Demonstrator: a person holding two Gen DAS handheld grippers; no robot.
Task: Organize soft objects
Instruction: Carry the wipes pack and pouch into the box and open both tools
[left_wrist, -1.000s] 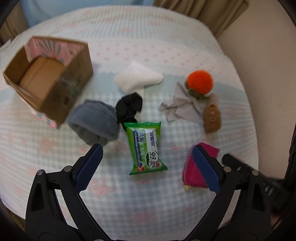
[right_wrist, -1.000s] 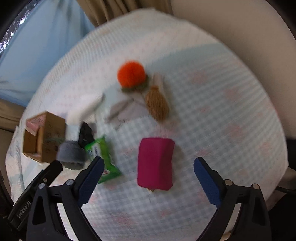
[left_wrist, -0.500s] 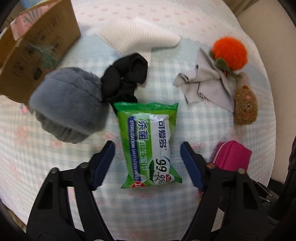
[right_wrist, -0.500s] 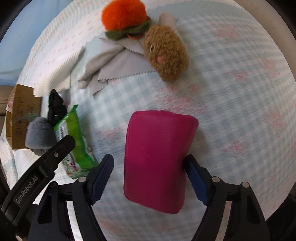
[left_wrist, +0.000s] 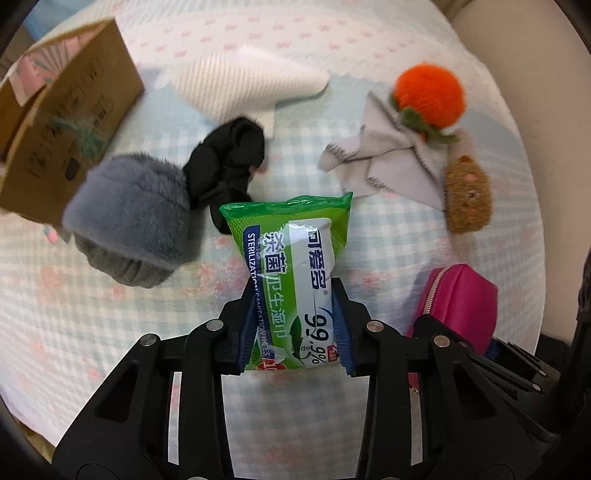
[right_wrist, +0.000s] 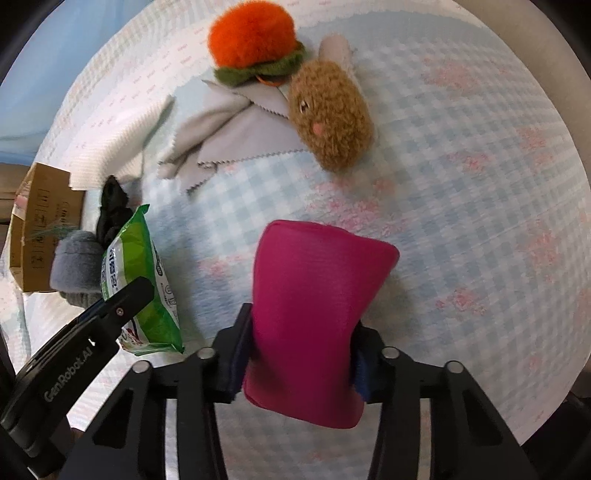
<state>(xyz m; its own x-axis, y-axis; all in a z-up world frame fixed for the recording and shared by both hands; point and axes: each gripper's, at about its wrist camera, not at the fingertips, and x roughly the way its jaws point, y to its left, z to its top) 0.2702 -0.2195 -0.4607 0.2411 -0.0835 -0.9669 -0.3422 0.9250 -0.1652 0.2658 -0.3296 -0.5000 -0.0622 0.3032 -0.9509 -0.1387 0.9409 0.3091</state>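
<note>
My left gripper (left_wrist: 295, 325) is shut on a green pack of wet wipes (left_wrist: 291, 266), squeezing its near half on the checked cloth. My right gripper (right_wrist: 303, 354) is shut on a magenta zip pouch (right_wrist: 314, 302). The pouch (left_wrist: 461, 299) also shows at the right of the left wrist view, and the wipes (right_wrist: 140, 280) at the left of the right wrist view. Beyond lie a grey fuzzy hat (left_wrist: 129, 218), a black sock (left_wrist: 229, 162), a white cloth (left_wrist: 243, 81), a grey cloth (left_wrist: 388, 162), an orange plush (left_wrist: 428, 92) and a brown plush (left_wrist: 467, 199).
An open cardboard box (left_wrist: 62, 114) stands at the far left, touching the grey hat. The bed's checked cover (right_wrist: 480, 184) curves down to an edge on the right. A beige wall (left_wrist: 535, 74) lies beyond that edge.
Both grippers moved down and forward and closed: the left onto the wipes pack, the right onto the magenta pouch. Both were open before.
</note>
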